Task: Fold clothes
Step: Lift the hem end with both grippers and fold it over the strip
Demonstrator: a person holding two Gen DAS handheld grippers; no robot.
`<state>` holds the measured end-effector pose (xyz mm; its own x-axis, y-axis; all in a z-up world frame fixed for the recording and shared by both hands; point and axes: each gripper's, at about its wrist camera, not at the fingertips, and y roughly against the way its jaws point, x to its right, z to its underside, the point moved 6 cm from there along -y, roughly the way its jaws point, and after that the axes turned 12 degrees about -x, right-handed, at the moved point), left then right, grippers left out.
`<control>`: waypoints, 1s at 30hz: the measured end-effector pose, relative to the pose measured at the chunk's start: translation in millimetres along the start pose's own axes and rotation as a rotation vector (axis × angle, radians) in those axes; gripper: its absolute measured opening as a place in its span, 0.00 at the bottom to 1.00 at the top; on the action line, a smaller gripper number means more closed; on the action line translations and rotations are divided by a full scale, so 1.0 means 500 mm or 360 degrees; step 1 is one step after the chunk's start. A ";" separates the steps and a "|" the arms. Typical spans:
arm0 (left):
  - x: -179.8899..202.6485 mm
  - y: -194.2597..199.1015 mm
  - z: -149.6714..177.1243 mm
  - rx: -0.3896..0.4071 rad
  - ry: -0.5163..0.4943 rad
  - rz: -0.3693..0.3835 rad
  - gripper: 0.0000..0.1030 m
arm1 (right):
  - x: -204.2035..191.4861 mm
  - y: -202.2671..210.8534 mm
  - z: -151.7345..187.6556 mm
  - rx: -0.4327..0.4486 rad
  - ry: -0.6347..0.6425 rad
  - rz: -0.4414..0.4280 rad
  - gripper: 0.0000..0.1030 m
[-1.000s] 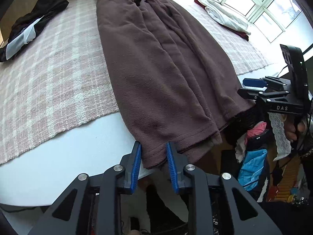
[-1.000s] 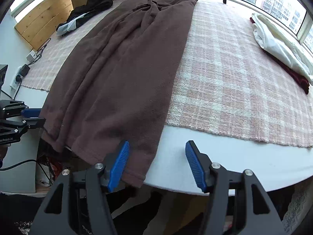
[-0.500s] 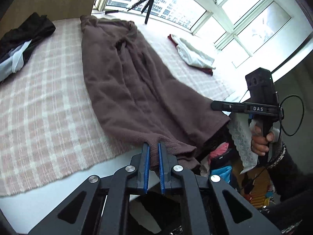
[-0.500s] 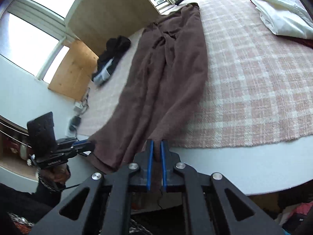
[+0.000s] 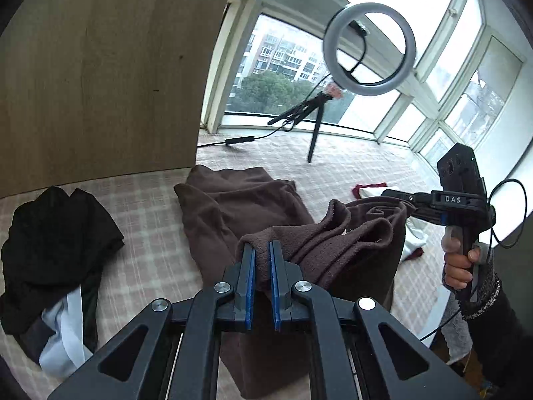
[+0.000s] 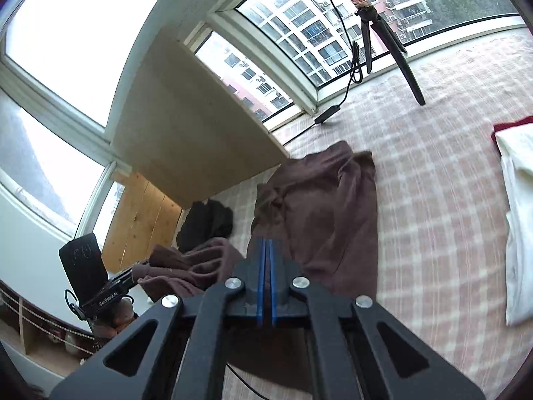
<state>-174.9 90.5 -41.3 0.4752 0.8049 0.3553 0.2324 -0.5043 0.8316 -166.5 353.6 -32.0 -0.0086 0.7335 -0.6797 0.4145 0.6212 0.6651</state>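
Observation:
Brown fleece trousers (image 5: 230, 210) lie along the pink plaid cloth (image 5: 146, 233) on the table, waist end far. My left gripper (image 5: 262, 246) is shut on one corner of the hem and holds it lifted above the table. My right gripper (image 6: 266, 243) is shut on the other hem corner; in the left wrist view it (image 5: 399, 196) holds that corner at the same height. The hem edge hangs bunched between them, and the lifted cloth drapes down to the table. The trousers also show in the right wrist view (image 6: 326, 206).
A black and white garment (image 5: 56, 250) lies crumpled at the left. A white and dark red garment (image 6: 519, 220) lies at the right. A ring light on a tripod (image 5: 368, 46) stands at the far end, with its cable. A wooden panel (image 5: 100, 66) rises at the far left.
Both grippers closed on the hem corners at the table's near edge, then lifted them and carried them toward the waist end. The trousers' lower half has risen off the table.

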 end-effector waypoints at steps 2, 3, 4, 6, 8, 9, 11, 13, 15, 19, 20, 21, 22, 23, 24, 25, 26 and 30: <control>-0.039 -0.069 -0.040 -0.0041 0.0024 -0.0081 0.07 | 0.040 -0.041 -0.079 -0.0020 -0.0006 0.0028 0.02; -0.056 -0.111 -0.059 -0.0075 0.0050 -0.0125 0.08 | 0.065 -0.070 -0.111 -0.0036 0.0003 0.0080 0.02; -0.079 -0.157 -0.070 -0.0169 0.0110 -0.0145 0.09 | 0.091 -0.098 -0.143 -0.0054 0.0013 0.0134 0.02; -0.127 -0.234 -0.076 -0.0401 0.0259 -0.0132 0.10 | 0.152 -0.151 -0.181 -0.0160 -0.0038 0.0213 0.05; -0.148 -0.237 -0.075 -0.0432 0.0331 -0.0036 0.11 | 0.194 -0.171 -0.189 -0.0219 -0.0118 0.0162 0.06; -0.149 -0.224 -0.075 -0.0417 0.0333 0.0000 0.12 | 0.205 -0.170 -0.186 -0.0222 -0.0136 0.0113 0.11; -0.146 -0.183 -0.074 -0.0358 0.0252 -0.0075 0.34 | 0.208 -0.161 -0.155 -0.0247 -0.0074 0.0115 0.29; -0.147 -0.143 -0.069 -0.0286 0.0151 -0.0218 0.56 | 0.203 -0.155 -0.119 -0.0289 -0.0005 0.0177 0.33; -0.151 -0.116 -0.058 -0.0260 0.0076 -0.0258 0.60 | 0.199 -0.162 -0.093 -0.0361 0.0017 0.0205 0.41; -0.139 -0.130 -0.037 -0.0256 -0.0126 -0.0313 0.60 | 0.200 -0.183 -0.075 -0.0417 0.0036 0.0274 0.45; -0.126 -0.145 -0.038 -0.0260 -0.0203 -0.0303 0.60 | 0.201 -0.190 -0.075 -0.0429 0.0035 0.0278 0.45; -0.110 -0.163 -0.041 -0.0260 -0.0290 -0.0284 0.60 | 0.201 -0.197 -0.075 -0.0442 0.0035 0.0282 0.47; -0.096 -0.179 -0.045 -0.0255 -0.0369 -0.0291 0.60 | 0.202 -0.204 -0.074 -0.0455 0.0036 0.0288 0.48; -0.084 -0.194 -0.048 -0.0246 -0.0444 -0.0316 0.58 | 0.200 -0.216 -0.074 -0.0482 0.0062 0.0315 0.48; -0.071 -0.210 -0.052 -0.0236 -0.0518 -0.0341 0.53 | 0.199 -0.228 -0.073 -0.0509 0.0089 0.0343 0.48; -0.065 -0.218 -0.054 -0.0236 -0.0544 -0.0336 0.46 | 0.198 -0.240 -0.072 -0.0534 0.0114 0.0369 0.48; -0.064 -0.223 -0.056 -0.0243 -0.0536 -0.0311 0.25 | 0.196 -0.244 -0.071 -0.0530 0.0126 0.0392 0.48; -0.058 -0.231 -0.060 -0.0268 -0.0510 -0.0208 0.16 | 0.172 -0.231 -0.071 -0.0441 0.0228 0.0468 0.25</control>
<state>-241.1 134.7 -134.6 0.6983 0.7069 0.1127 0.1783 -0.3241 0.9291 -247.4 354.5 -156.4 -0.0608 0.9091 -0.4121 0.1583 0.4165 0.8953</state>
